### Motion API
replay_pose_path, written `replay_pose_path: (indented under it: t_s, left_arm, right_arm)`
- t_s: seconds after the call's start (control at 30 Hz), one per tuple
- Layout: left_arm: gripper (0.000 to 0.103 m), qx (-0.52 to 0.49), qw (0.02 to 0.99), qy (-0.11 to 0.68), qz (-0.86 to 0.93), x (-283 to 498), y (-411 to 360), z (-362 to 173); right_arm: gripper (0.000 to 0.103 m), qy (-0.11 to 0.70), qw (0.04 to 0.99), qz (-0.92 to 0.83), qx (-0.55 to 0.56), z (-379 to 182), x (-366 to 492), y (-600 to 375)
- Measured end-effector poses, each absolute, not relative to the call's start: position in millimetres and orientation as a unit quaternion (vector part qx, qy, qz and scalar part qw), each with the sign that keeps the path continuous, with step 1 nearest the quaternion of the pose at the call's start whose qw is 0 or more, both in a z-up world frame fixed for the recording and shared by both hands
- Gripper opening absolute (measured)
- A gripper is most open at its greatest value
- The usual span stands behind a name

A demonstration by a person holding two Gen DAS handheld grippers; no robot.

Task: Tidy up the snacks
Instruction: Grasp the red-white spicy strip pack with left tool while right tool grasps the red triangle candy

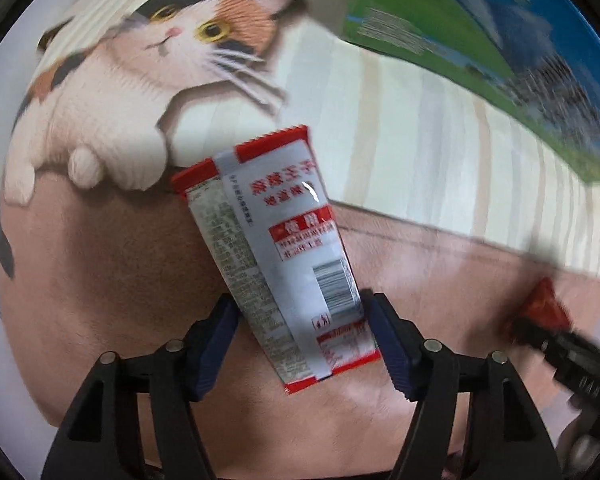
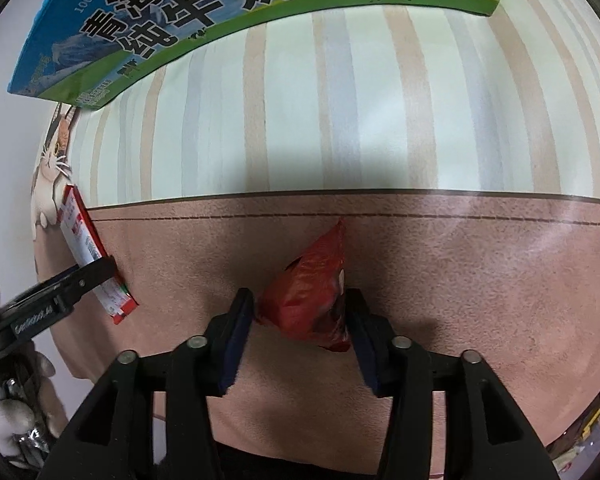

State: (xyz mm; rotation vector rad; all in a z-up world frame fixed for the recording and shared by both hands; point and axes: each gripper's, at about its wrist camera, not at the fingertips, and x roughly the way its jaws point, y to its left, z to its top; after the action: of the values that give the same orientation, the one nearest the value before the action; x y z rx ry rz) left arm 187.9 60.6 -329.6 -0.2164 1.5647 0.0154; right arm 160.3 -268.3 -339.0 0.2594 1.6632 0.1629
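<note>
A white and red snack packet (image 1: 284,240) lies lengthwise on the pink part of the mat (image 1: 100,260), just below the printed cat. My left gripper (image 1: 300,320) points down over the packet's near end and both blue pads press on its long edges. The same packet (image 2: 80,232) shows at the left edge of the right wrist view, with a left finger (image 2: 88,276) across it. A puffy red snack bag (image 2: 308,300) rests on the mat between the pads of my right gripper (image 2: 300,316). The pads stand at its sides without squeezing it.
A blue and green milk carton box (image 2: 180,12) with cows printed on it stands at the far edge of the striped part of the mat (image 2: 340,120). The same box (image 1: 440,12) fills the top right of the left wrist view. Bare white table borders the mat.
</note>
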Motion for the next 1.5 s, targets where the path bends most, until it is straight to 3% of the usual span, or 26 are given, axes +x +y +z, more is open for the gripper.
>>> replay_pose_path:
  t_s: [0.1,0.23,0.4,0.5,0.57,0.6,0.9,0.97,1.03,1.23,1.33,1.4,1.5]
  left_arm:
    - [0.075,-0.151,0.695,0.703,0.015,191,74,-336]
    - [0.086,-0.218,0.67,0.709,0.035,208,97,-345]
    - [0.086,-0.259,0.657,0.703,0.083,215,112,-353]
    - [0.072,-0.183,0.679,0.705,0.087,217,91,-348]
    - [0.056,-0.136,0.695,0.702,0.077,217,82,-343]
    - [0.054,-0.113,0.702,0.7,0.07,212,77,-341]
    - [0.054,0.042,0.702,0.711,0.001,180,25,-351]
    - [0.055,0.029,0.703,0.711,0.006,177,22,-357]
    - [0.055,0.015,0.7,0.714,0.011,174,26,-366]
    - [0.055,-0.012,0.701,0.713,0.02,194,76,-372]
    - [0.05,-0.014,0.707,0.707,0.023,198,82,-377]
    - [0.046,-0.011,0.711,0.703,0.022,193,80,-368]
    - [0.044,-0.003,0.715,0.698,0.02,185,66,-359]
  right_arm:
    - [0.067,0.734,0.666,0.064,0.118,-336,162,-267]
    - [0.067,0.732,0.667,0.049,0.128,-337,165,-243]
    - [0.067,0.721,0.676,0.026,0.15,-337,156,-238]
    - [0.058,0.717,0.684,0.009,0.138,-340,149,-245]
    - [0.051,0.715,0.688,0.01,0.122,-339,146,-246]
    - [0.047,0.715,0.69,0.013,0.113,-337,146,-246]
    - [0.045,0.718,0.688,0.042,0.096,-326,118,-260]
    - [0.048,0.716,0.686,0.04,0.122,-328,117,-267]
    - [0.06,0.715,0.68,0.039,0.158,-331,118,-276]
    - [0.063,0.713,0.68,0.022,0.17,-344,121,-276]
    - [0.059,0.712,0.689,0.011,0.137,-346,119,-268]
    - [0.048,0.708,0.698,0.002,0.106,-345,115,-263]
    - [0.043,0.702,0.706,0.007,0.095,-340,109,-262]
